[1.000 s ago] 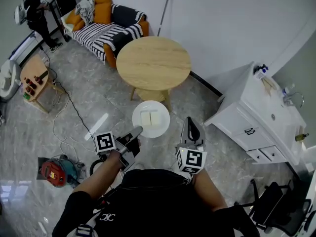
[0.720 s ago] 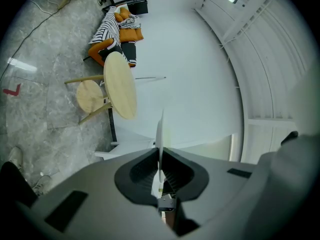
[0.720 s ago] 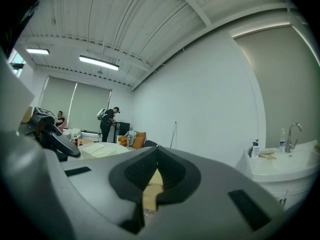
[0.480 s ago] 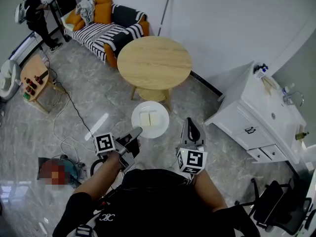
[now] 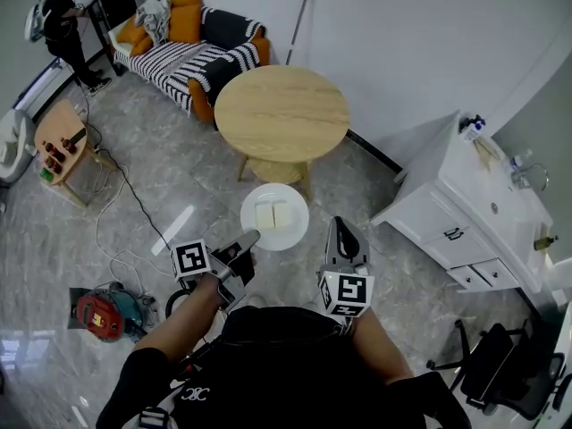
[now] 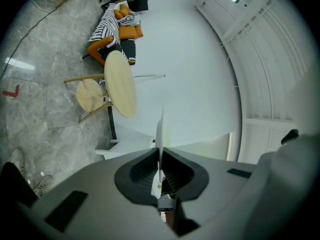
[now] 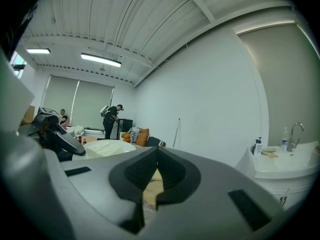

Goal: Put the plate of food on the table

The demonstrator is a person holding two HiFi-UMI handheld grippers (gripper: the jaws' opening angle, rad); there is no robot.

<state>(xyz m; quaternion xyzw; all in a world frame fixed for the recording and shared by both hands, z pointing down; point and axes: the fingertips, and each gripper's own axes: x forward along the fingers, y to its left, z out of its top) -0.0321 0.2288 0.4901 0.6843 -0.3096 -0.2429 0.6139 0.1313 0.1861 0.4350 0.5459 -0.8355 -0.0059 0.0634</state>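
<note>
A white plate (image 5: 288, 231) with two pale food squares (image 5: 272, 214) hangs level over the floor in front of me, short of the round wooden table (image 5: 282, 113). My left gripper (image 5: 249, 237) is shut on the plate's near-left rim. In the left gripper view the plate (image 6: 160, 129) shows edge-on, pinched between the jaws of the left gripper (image 6: 160, 156), with the table (image 6: 120, 84) beyond. My right gripper (image 5: 342, 224) hovers just right of the plate, apart from it. In the right gripper view the right gripper (image 7: 157, 151) is shut with nothing in it.
A white sink cabinet (image 5: 465, 213) stands at the right. A striped sofa (image 5: 192, 56) lies behind the table. A low wooden side table (image 5: 61, 141), floor cables (image 5: 125, 195) and a red device (image 5: 98, 313) are at the left. A person (image 5: 67, 25) stands far left.
The plate stays pinched in my left gripper and the right gripper stays beside it. The whole view has drifted a little, so the table sits slightly further right.
</note>
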